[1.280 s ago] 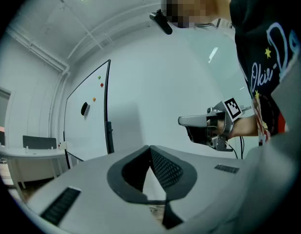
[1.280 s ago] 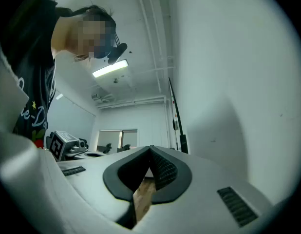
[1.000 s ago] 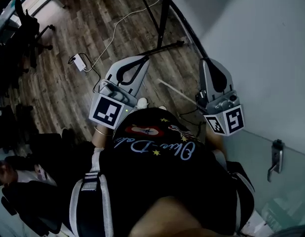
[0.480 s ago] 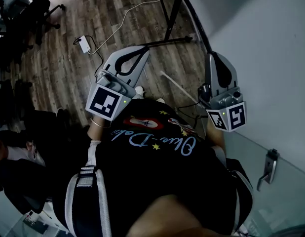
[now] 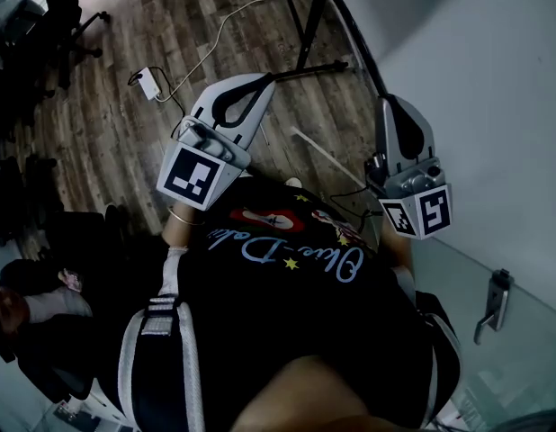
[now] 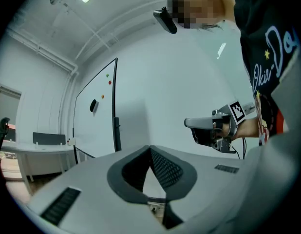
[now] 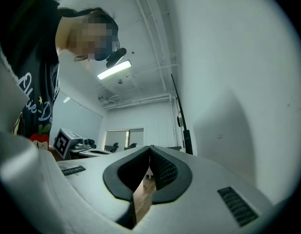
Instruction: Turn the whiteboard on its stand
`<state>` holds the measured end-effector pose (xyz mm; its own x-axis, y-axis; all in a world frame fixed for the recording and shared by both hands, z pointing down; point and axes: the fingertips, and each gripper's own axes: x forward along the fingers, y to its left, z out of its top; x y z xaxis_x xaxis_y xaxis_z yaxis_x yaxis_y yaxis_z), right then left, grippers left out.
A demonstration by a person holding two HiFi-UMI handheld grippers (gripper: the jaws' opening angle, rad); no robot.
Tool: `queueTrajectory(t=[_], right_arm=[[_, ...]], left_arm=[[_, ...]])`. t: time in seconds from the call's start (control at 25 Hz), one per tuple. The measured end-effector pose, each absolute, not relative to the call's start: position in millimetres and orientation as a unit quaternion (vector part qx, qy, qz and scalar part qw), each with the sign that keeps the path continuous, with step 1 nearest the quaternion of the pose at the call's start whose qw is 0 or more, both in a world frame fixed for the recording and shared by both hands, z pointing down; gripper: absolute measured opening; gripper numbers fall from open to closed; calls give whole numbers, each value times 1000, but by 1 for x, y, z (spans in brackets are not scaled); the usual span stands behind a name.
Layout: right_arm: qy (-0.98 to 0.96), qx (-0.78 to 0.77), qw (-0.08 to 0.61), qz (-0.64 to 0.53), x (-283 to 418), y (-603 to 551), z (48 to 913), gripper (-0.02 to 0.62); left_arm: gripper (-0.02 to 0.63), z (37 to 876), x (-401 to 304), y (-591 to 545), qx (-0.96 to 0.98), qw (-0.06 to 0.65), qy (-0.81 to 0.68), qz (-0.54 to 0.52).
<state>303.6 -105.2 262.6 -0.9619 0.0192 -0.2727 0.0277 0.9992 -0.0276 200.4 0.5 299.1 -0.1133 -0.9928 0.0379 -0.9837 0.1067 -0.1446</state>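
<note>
1. So, looks not started: whiteboard [image 6: 94, 126] up ahead on stand [image 6: 117, 133], well apart from both grippers.
2. Left gripper [image 6: 150, 149] and right gripper [image 7: 150, 147]: pressed together, pinching nothing.
3. Left to do: reach, grab edge, swivel.

The floor [image 5: 107, 106] is showing grained wood planks with a dull sheen. The whiteboard [image 6: 94, 121] is looking smooth and faintly glossy. The left tool [image 5: 262, 86] and right tool [image 5: 393, 106] are wearing matt grey plastic shells with dark, ribbed pads [image 6: 162, 168].
</note>
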Motion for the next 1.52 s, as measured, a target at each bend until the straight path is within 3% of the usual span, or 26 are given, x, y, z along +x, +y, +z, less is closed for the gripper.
queueTrajectory(t=[0.52,1.52], right_arm=[[993,-9,118,-16,200,-97,258,20],[992,-50,113,-9,80,-58,260,20]], left_arm=[[0,307,90,18,-660,17,749,-62],[2,323,-28,81,-665,10,744,-61]])
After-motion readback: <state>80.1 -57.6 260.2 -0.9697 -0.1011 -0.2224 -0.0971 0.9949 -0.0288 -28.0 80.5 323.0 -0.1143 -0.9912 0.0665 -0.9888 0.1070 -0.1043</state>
